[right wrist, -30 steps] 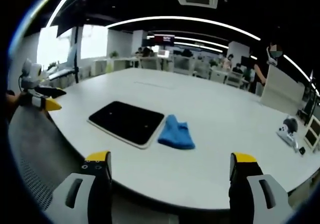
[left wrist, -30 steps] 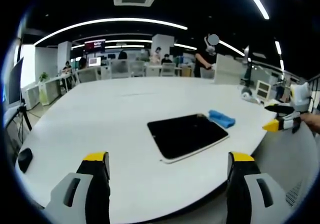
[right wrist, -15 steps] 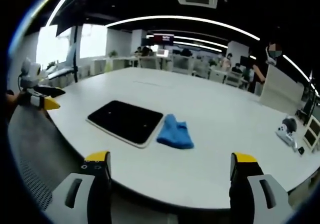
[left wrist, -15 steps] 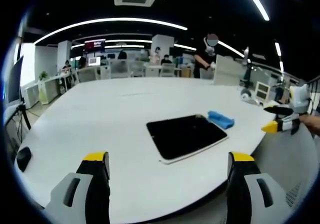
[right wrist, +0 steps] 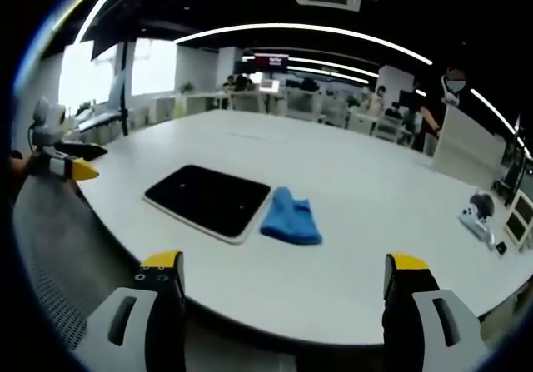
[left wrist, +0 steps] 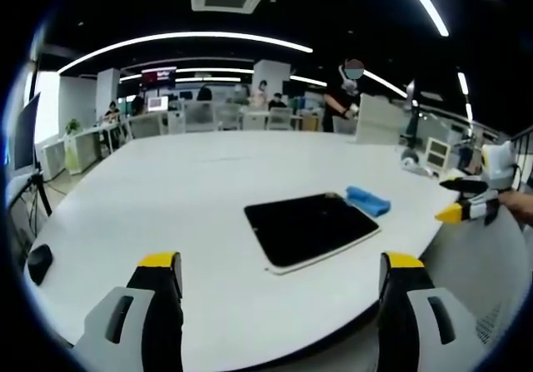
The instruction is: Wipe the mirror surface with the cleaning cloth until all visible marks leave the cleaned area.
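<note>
Lying flat on the white table [right wrist: 358, 214], the dark mirror [right wrist: 208, 200] is seen with the blue cloth [right wrist: 290, 218] touching one edge; marks cannot be made out. Both grippers [left wrist: 279, 285] [right wrist: 283, 285] are held wide open, empty, short of the table.

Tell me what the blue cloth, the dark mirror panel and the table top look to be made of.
Blue cloth: soft fabric, likely microfibre; it lies rumpled with matte folds. Mirror: probably glass, a flat glossy dark face with a thin pale rim; it reads almost black here. Table: smooth white top, perhaps laminate, with a dull even sheen; the look leaves the exact material open.
</note>
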Available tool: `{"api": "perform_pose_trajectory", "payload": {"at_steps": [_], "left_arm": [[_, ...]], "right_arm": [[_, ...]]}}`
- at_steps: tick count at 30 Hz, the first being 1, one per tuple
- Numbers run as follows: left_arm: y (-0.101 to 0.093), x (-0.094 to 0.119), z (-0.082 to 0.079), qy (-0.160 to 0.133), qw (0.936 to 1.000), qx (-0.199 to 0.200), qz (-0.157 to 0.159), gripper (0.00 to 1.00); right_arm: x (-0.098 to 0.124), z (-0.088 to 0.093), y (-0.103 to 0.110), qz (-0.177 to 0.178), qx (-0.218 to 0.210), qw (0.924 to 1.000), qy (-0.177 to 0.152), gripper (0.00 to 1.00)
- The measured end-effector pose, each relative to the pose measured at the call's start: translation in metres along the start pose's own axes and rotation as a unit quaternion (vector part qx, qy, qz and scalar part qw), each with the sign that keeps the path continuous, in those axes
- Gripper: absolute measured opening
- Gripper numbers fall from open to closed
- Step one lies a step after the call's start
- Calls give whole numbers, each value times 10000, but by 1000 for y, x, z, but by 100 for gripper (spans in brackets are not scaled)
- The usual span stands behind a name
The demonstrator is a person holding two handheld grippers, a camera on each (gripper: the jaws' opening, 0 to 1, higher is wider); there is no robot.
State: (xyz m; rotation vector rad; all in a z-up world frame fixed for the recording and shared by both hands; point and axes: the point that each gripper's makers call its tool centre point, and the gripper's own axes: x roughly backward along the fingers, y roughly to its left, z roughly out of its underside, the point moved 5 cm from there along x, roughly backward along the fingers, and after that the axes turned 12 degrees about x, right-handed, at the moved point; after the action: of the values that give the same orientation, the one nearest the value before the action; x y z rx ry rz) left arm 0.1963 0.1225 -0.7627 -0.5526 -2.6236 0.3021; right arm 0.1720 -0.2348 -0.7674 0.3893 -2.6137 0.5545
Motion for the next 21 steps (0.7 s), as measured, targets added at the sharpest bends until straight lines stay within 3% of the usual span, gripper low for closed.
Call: {"api": "perform_pose_trajectory", "payload": {"at_steps": [21], "left_arm": [[0,0,0,15,10000,-24,5,97]], "right_arm": [[0,1,0,25,-72,10000,32,97]]}}
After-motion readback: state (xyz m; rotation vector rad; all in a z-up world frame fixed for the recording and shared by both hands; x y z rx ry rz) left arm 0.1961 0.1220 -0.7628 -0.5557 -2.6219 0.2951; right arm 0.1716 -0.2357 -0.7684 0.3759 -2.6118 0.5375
